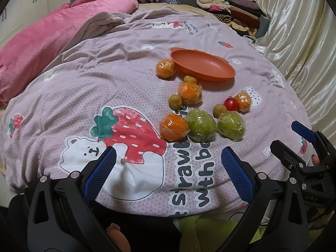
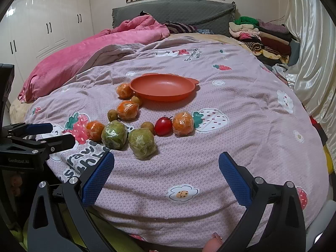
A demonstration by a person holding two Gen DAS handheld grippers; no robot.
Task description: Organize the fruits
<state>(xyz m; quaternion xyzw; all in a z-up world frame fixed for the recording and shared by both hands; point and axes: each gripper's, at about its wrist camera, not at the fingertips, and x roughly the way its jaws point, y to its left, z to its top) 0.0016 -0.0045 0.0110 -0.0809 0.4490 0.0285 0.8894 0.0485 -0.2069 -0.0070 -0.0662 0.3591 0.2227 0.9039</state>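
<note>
Four plastic-wrapped oranges (image 2: 182, 124), two wrapped green fruits (image 2: 142, 144), three small brown fruits (image 2: 147, 126) and one red tomato (image 2: 163, 126) lie on the pink strawberry-print quilt (image 2: 231, 147) near an empty orange plastic dish (image 2: 161, 87); left gripper (image 1: 168, 172) and right gripper (image 2: 167, 175) hover with jaws spread, holding nothing.

Home bedroom: bed with printed quilt (image 2: 210, 147), pink blanket (image 2: 84, 50), grey headboard (image 2: 178, 10), white wardrobe (image 2: 42, 21) upper left, folded clothes (image 2: 262, 35) upper right.

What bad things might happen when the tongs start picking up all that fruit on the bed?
The fruits lie on a soft, rumpled quilt, so a nudged one may roll away. The red tomato sits squeezed between a wrapped orange and a small brown fruit; grabbing it may bump both. The green fruits wear shiny plastic wrap, which might slip in the tongs.
</note>
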